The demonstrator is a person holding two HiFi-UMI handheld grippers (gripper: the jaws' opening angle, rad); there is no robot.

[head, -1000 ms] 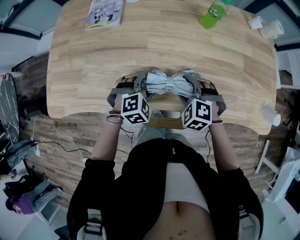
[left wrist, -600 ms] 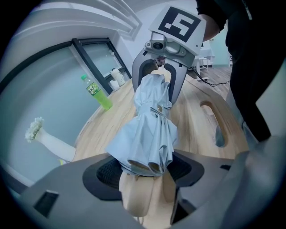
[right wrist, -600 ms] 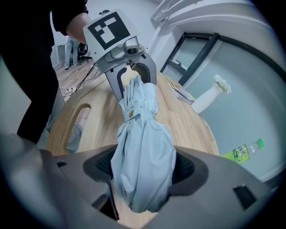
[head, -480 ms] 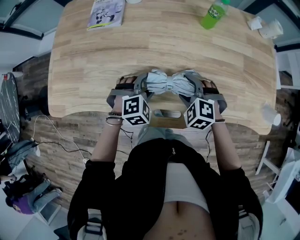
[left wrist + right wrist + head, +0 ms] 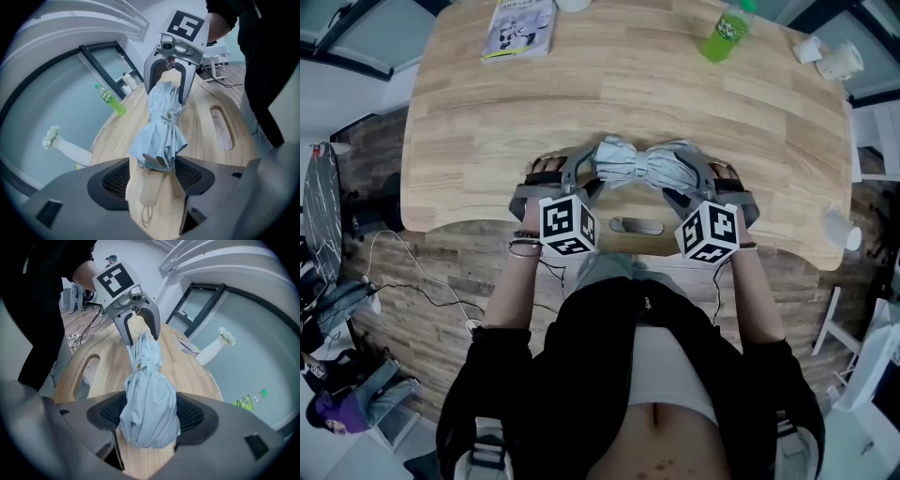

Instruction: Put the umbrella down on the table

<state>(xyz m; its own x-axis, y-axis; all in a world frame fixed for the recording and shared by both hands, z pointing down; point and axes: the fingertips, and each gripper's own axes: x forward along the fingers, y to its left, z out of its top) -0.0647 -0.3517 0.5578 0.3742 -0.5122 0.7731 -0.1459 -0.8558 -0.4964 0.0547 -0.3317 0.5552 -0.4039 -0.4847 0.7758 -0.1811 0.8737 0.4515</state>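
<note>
Left gripper jaws have just been opening and now stand wide around the handle end of the folded umbrella, apparently resting on the table. The right gripper clamps the canopy end, steadying it.

Setting: office or lab workroom. Evidence:
- large pale wooden table with an oval cable slot
- dark-framed glass partition walls
- wood-plank floor with trailing cables
- printed booklet and green plastic drink bottle on the tabletop
</note>
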